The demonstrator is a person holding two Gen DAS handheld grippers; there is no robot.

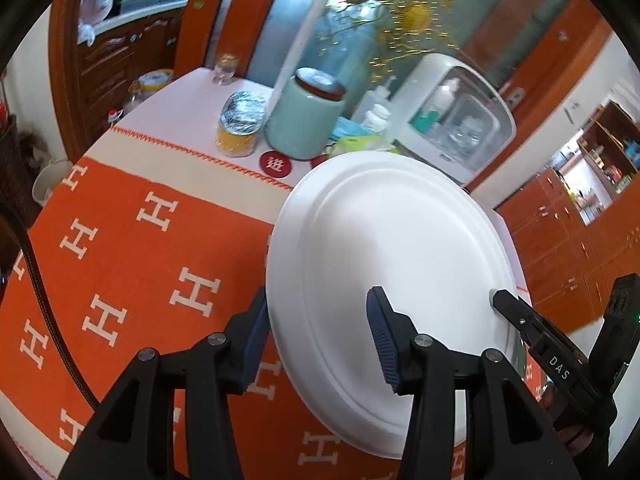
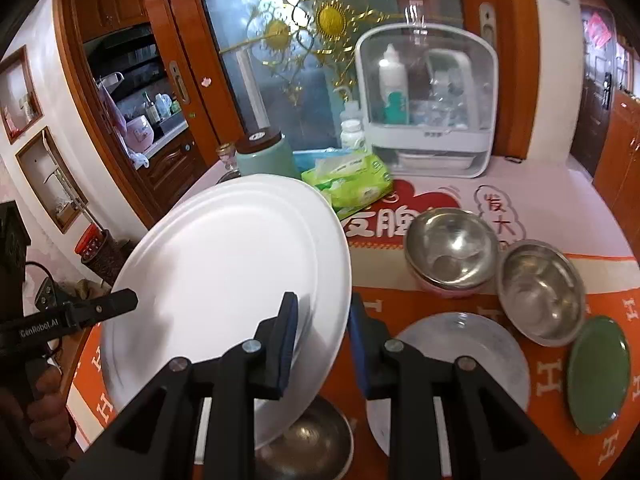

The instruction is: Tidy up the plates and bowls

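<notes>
The right gripper's (image 2: 322,340) fingers (image 2: 286,344) pinch the near right rim of a large white plate (image 2: 224,280), one pad over the top face and the other behind the edge. The left gripper's (image 1: 318,336) fingers (image 1: 256,340) straddle the opposite rim, the left pad close against the plate's outer edge and the right pad over its inner face; whether they press on it I cannot tell. In the left wrist view the plate (image 1: 392,280) hangs tilted above the worktop (image 1: 140,260), which wears an orange cloth patterned with white letters, and the right gripper's finger tip reaches over its far rim.

Beneath the raised plate a steel dish (image 2: 316,436) peeks out. To the right on the cloth lie a shallow silver plate (image 2: 480,344) and, at the edge, a small green plate (image 2: 598,374). Two steel bowls stand beyond them: the nearer one (image 2: 540,292) just beside the green plate, the farther one (image 2: 450,248) nested in a pink bowl (image 2: 444,290).

Along the back of the worktop stand a mint-green canister (image 1: 304,120) with a dark lid, a foil-topped jar (image 1: 242,124), a green tissue pack (image 2: 348,180), a red coaster (image 1: 277,165) and a white clear-fronted cabinet (image 2: 428,104) holding bottles.
</notes>
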